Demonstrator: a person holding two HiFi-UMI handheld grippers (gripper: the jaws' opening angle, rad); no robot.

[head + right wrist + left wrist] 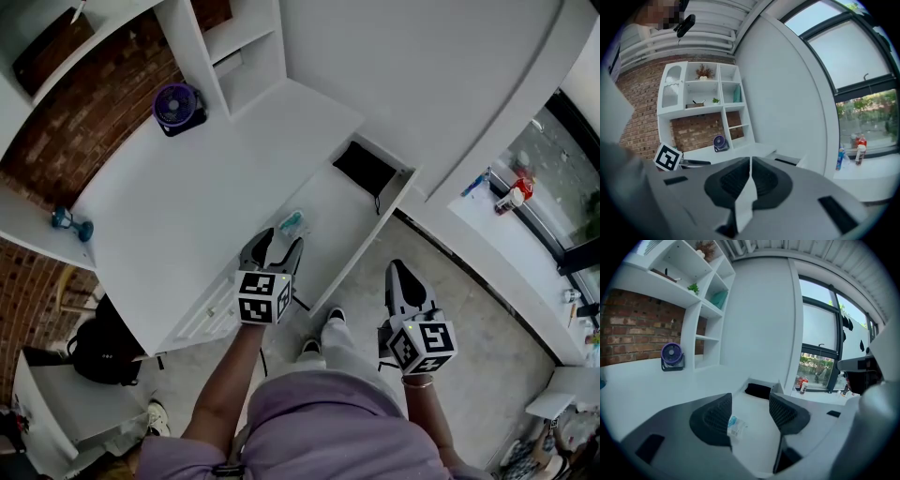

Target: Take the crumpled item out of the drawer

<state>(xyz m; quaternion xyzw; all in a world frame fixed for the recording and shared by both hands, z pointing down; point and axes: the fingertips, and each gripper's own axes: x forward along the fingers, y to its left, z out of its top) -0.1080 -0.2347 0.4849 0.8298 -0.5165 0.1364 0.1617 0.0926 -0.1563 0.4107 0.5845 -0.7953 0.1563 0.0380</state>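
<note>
The crumpled item (292, 222), a squashed clear wrapper or bottle with blue print, lies on the floor of the open white drawer (349, 217). In the left gripper view the crumpled item (736, 426) sits between the jaws, close to the left one, with no pad pressing on it. My left gripper (281, 240) is open just above the drawer, its jaws (750, 411) standing wide. My right gripper (399, 270) hangs over the floor to the right of the drawer, its jaws (750, 176) shut with nothing in them.
A black thing (364, 167) fills the drawer's far end. On the white desk (187, 206) stand a purple fan (175, 105) and a small teal object (67, 222). A black bag (108, 352) lies on the floor at the left. Bottles (514, 195) stand on the window sill.
</note>
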